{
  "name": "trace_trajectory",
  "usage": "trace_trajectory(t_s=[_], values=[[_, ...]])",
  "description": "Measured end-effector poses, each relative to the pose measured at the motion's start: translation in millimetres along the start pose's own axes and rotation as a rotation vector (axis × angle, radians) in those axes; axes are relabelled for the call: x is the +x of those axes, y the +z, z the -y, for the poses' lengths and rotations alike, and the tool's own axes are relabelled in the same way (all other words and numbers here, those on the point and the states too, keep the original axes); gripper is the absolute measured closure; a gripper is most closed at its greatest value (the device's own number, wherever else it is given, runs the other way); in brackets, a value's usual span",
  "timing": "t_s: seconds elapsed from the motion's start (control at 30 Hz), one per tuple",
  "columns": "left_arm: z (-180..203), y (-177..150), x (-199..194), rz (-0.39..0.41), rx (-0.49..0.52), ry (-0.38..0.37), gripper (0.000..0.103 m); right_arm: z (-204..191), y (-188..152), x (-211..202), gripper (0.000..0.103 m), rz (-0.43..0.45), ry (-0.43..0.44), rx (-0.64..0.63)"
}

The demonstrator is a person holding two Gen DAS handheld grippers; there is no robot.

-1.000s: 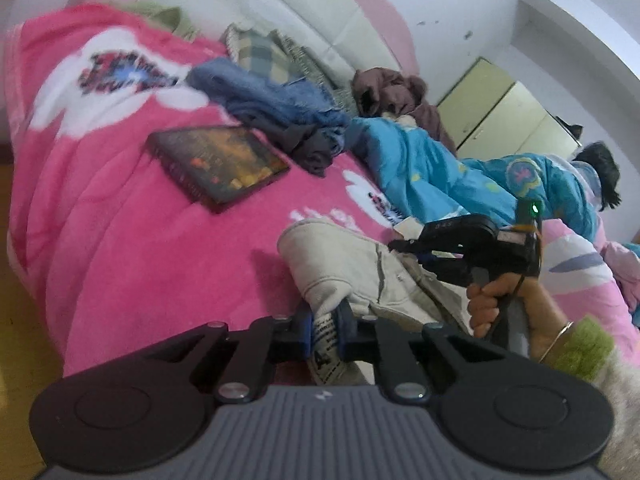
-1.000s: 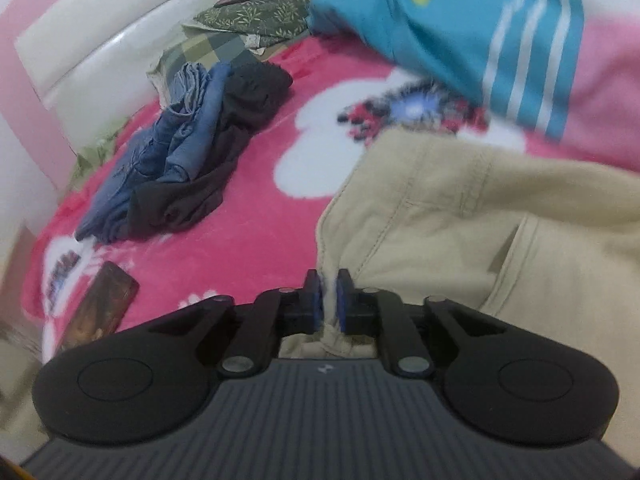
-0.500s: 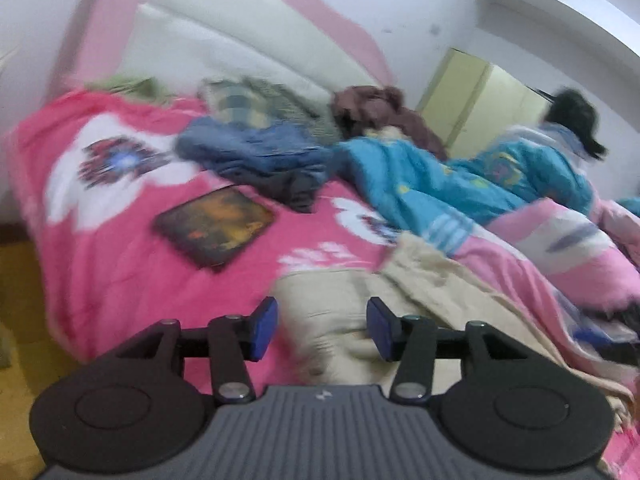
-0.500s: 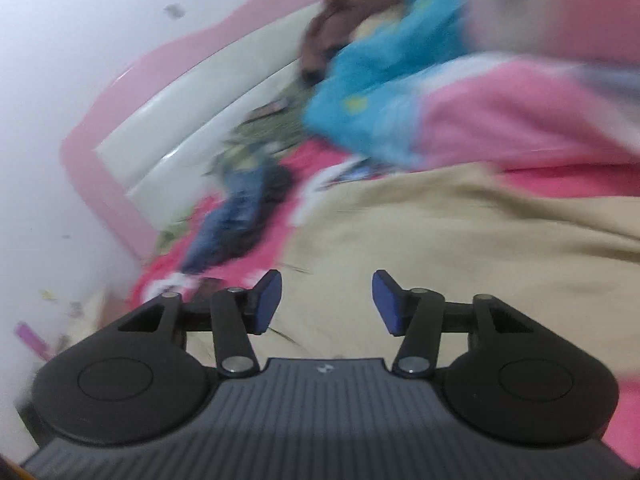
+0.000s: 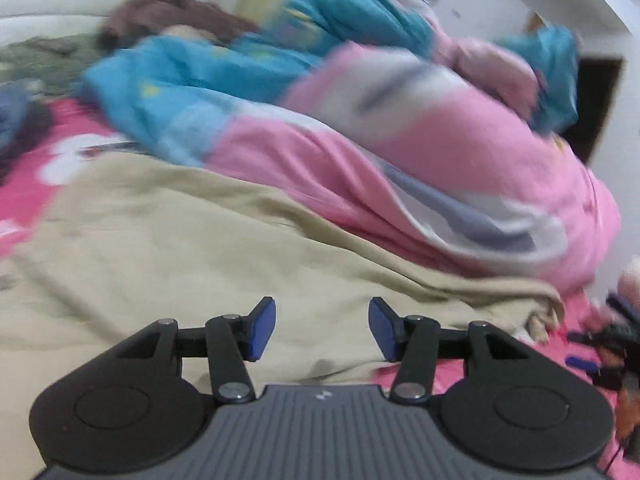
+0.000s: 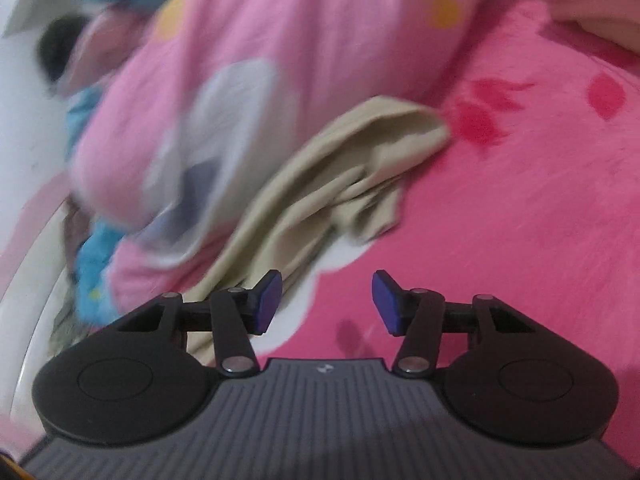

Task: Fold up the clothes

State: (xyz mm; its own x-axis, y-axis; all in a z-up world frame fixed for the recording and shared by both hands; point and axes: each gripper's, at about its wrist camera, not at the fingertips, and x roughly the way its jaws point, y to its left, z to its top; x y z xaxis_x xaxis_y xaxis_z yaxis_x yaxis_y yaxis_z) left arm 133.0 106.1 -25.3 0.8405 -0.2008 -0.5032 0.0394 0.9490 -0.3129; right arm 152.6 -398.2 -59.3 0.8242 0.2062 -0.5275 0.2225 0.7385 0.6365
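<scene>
Left wrist view shows your left tool spread apart and empty over the beige trousers lying on the pink blanket, while your right tool (also apart, holding nothing) sits just beside their crumpled end, against the pink quilt.

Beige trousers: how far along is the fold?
Done: the beige trousers lie spread on the pink blanket, no neat fold visible. In hand: nothing; the left tongs and right tongs are both open and empty. Left: regrasp, probably the crumpled leg end, and fold.
</scene>
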Motion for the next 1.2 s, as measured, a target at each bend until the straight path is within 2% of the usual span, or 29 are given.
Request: trace_trajectory(t_s=[0.1, 0.17, 0.23, 0.33, 0.4, 0.47, 0.5, 0.57, 0.73, 0.97, 1.1, 1.2], values=[[11.8, -14.4, 26.2, -0.002, 0.058, -0.014, 0.051, 13.3, 22.0, 17.9, 0.052, 0.022, -0.05, 0.035], [10.5, -26.4, 33.0, 0.013, 0.093, -0.032, 0.05, 13.0, 32.8, 32.1, 0.051, 0.005, -0.065, 0.012], [4.9, -34.1, 40.4, -0.014, 0.088, -0.016, 0.05, 5.5, 36.7, 48.3, 0.05, -0.041, -0.092, -0.079], [-2.3, -29.9, 43.6, -0.014, 0.036, -0.025, 0.05, -18.2, 23.4, 69.5, 0.043, -0.047, -0.147, -0.312], [-4.5, -29.4, 47.3, -0.023, 0.024, -0.022, 0.05, -33.0, 11.7, 82.4, 0.054, -0.028, -0.19, -0.462], [-7.6, -29.9, 47.1, -0.022, 0.017, -0.027, 0.05, -39.8, 6.6, 86.8, 0.084, -0.002, -0.207, -0.51], [-9.3, -30.1, 45.9, -0.019, 0.011, -0.032, 0.05, -41.9, 8.2, 82.6, 0.085, 0.014, -0.2, -0.499], [-13.0, -29.1, 45.1, -0.017, -0.007, -0.042, 0.05, -47.2, 13.6, 63.1, 0.091, 0.057, -0.189, -0.479], [-23.9, -26.7, 43.6, -0.013, -0.069, -0.078, 0.05, -61.9, 33.2, -24.8, 0.092, 0.164, -0.173, -0.49], [-34.4, -22.7, 39.9, 0.005, -0.116, -0.077, 0.051, -80.4, 61.1, -146.6, 0.093, 0.311, -0.152, -0.5], [-38.2, -21.1, 39.4, 0.006, -0.131, -0.08, 0.051, -74.9, 85.3, -192.8, 0.093, 0.347, -0.158, -0.436], [-40.2, -20.9, 38.8, 0.008, -0.139, -0.077, 0.051, -62.2, 88.9, -202.7, 0.093, 0.32, -0.166, -0.382]])
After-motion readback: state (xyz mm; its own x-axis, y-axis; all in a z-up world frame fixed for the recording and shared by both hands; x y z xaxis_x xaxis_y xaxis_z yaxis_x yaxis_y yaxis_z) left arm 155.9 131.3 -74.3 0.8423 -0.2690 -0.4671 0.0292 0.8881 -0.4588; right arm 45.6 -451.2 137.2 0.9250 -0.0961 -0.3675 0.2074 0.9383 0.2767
